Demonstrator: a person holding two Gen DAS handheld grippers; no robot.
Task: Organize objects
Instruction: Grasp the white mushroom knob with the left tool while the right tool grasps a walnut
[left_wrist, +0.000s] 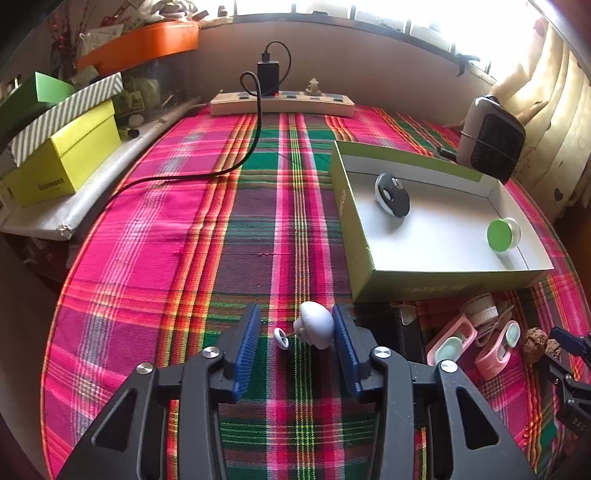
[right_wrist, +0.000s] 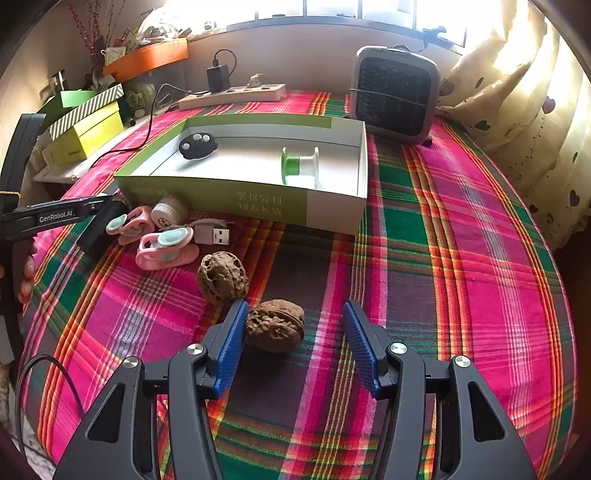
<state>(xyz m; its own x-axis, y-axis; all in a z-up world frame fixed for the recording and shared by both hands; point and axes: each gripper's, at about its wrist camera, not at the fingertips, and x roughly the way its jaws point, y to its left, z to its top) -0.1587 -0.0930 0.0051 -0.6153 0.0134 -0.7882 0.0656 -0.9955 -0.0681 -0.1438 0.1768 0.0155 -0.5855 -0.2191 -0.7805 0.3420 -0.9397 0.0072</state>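
My left gripper (left_wrist: 295, 313) points down at the plaid cloth with a small pale figurine (left_wrist: 316, 325) between its jaws. The figurine leans against the right pad (left_wrist: 345, 347); the left pad stands clear of it, so the gripper is open. A tiny white ring (left_wrist: 281, 339) lies beside the figurine. My right gripper (right_wrist: 295, 306) is open around a walnut (right_wrist: 275, 325), which touches only the left pad (right_wrist: 231, 343). A second walnut (right_wrist: 222, 277) sits just behind. The open green box (left_wrist: 354, 236) (right_wrist: 207, 192) holds a black-and-white round device (left_wrist: 392, 194) (right_wrist: 197, 145) and a green-and-white spool (left_wrist: 503, 229) (right_wrist: 299, 166).
Pink-and-mint clips (right_wrist: 164, 247), a USB plug (right_wrist: 216, 235) and a white round brush (right_wrist: 168, 212) lie in front of the box. A small fan heater (right_wrist: 395, 92), a power strip (left_wrist: 280, 103) with a black cable (left_wrist: 207, 173), and stacked boxes (left_wrist: 62, 162) ring the table.
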